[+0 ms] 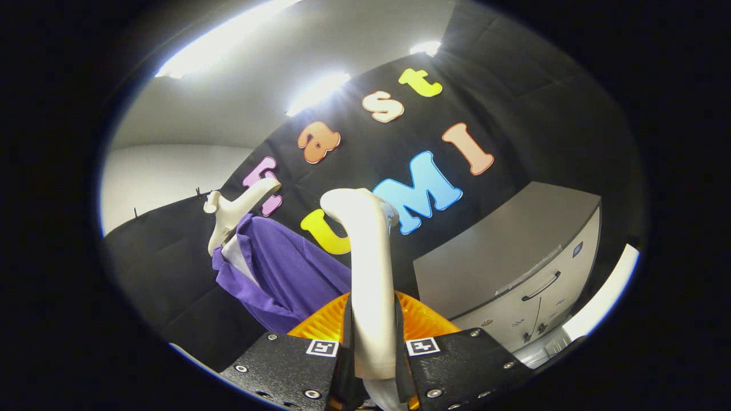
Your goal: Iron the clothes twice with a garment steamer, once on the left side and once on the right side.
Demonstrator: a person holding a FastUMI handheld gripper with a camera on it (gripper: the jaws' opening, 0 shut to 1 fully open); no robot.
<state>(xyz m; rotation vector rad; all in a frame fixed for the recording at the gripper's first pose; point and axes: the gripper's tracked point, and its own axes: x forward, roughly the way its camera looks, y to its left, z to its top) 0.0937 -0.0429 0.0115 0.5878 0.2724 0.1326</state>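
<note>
Steamer [368, 274] handle stood upright, clamped between gripper [374, 348] fingers — purple shirt [285, 274] on hanger [234, 211] lay ahead, left of centre frame, hanging slantwise.

The garment steamer [368, 268] stands up between the gripper [374, 348] fingers, both pressed against its cream handle, which rises and curves over at the top. Its orange base sits just ahead of the fingers. Beyond it to the left hangs a purple shirt [285, 274], draped on a cream hanger [234, 211], collar uppermost.
</note>
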